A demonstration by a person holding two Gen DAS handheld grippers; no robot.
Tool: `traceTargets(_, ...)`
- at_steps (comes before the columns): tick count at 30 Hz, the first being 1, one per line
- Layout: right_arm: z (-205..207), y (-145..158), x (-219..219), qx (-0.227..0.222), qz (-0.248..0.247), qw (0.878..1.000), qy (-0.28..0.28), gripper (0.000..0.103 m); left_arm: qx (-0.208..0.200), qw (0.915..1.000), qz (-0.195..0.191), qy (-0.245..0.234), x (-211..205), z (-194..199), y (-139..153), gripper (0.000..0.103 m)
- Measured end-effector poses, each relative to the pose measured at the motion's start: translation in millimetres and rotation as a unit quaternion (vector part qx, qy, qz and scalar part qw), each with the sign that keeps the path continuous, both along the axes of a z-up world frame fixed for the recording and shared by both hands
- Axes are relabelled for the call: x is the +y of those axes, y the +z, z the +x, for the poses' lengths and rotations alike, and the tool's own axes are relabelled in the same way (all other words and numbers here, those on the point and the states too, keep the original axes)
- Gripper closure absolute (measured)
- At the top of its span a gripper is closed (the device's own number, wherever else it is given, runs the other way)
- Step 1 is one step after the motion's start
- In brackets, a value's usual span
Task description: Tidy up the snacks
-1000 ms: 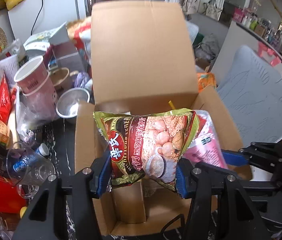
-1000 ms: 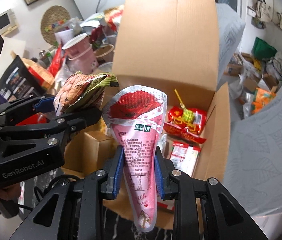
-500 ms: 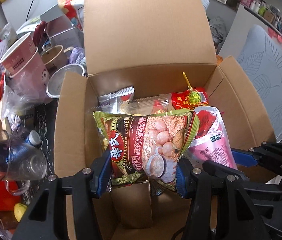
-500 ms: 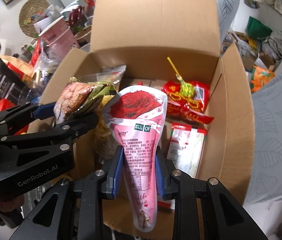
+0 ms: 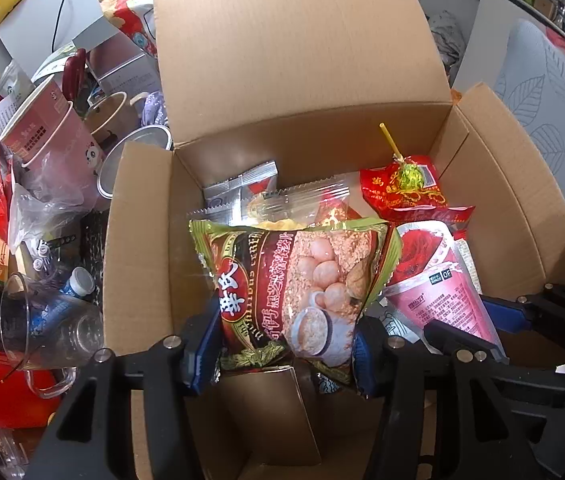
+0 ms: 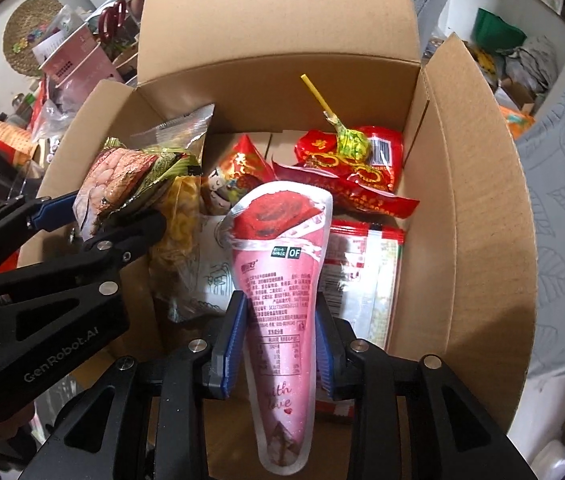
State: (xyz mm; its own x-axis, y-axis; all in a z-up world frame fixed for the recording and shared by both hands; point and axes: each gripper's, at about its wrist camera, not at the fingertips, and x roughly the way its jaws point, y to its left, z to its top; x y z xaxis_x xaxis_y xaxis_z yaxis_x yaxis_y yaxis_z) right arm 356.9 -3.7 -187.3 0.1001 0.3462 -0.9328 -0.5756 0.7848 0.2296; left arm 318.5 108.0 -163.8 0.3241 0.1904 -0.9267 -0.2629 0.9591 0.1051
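Observation:
An open cardboard box [image 5: 142,240] fills both views, seen from above. My left gripper [image 5: 282,350] is shut on a green and brown snack bag [image 5: 294,280] and holds it over the box's left half. My right gripper [image 6: 280,328] has a pink cone-shaped pouch [image 6: 278,264] between its blue pads. Its jaws are opening, though the pads still touch the pouch. The right wrist view has the left gripper [image 6: 94,216] and its bag [image 6: 122,176] at the left. The left wrist view has the right gripper [image 5: 470,316] and its pouch [image 5: 434,280] at the right.
Inside the box lie a red packet with a lollipop [image 6: 346,160], silver packets [image 5: 242,188] and other wrapped snacks. Left of the box stand pink paper cups [image 5: 46,128], a metal bowl [image 5: 134,156] and a clear glass mug [image 5: 38,328]. A grey leaf-patterned cushion [image 6: 562,200] is at the right.
Both grippers have sunk toward the box with their packets and tipped further down, so more of the box's inside shows. The right pads stand slightly wider apart.

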Motion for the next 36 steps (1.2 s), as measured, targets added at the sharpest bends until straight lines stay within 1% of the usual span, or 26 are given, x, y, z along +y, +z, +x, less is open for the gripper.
traceTargets(5,2,4,1,0.007,-0.005,1.000,-0.002,0.071,0.013,0.9999,0.004,-0.001,-1,4,-1,0.048)
traceTargets(9,2,9,-1,0.006,-0.008,1.000,-0.002,0.071,0.014,0.9999,-0.007,0.004,3,6,1,0.049)
traceTargets(14,0,20,-4,-0.006,-0.009,1.000,-0.005,0.071,0.015,0.9999,-0.008,-0.001,3,6,7,0.049)
traceTargets(17,0,27,-6,-0.013,-0.010,1.000,-0.007,0.071,0.011,0.9999,0.002,-0.006,0,6,14,0.048)
traceTargets(20,-1,38,-8,-0.025,-0.009,1.000,-0.010,0.071,0.004,0.9997,0.021,-0.011,-6,4,23,0.044)
traceTargets(23,0,46,-10,-0.034,-0.010,0.999,-0.017,0.071,-0.012,0.9988,0.044,-0.017,-10,3,37,0.040)
traceTargets(26,-1,58,-13,-0.048,-0.011,0.999,-0.021,0.070,-0.031,0.9979,0.054,-0.018,-13,0,55,0.040)
traceTargets(27,-2,62,-14,-0.052,-0.011,0.998,-0.022,0.063,-0.037,0.9976,0.055,-0.018,-13,1,61,0.040)
traceTargets(29,-6,75,-16,-0.071,-0.007,0.997,-0.023,0.054,-0.051,0.9967,0.062,-0.014,-14,0,73,0.040)
traceTargets(30,-8,81,-17,-0.081,-0.005,0.996,-0.023,0.053,-0.058,0.9961,0.066,-0.013,-15,-1,79,0.040)
traceTargets(36,-16,114,-24,-0.115,0.006,0.993,-0.022,0.052,-0.098,0.9921,0.078,-0.014,-20,-13,118,0.040)
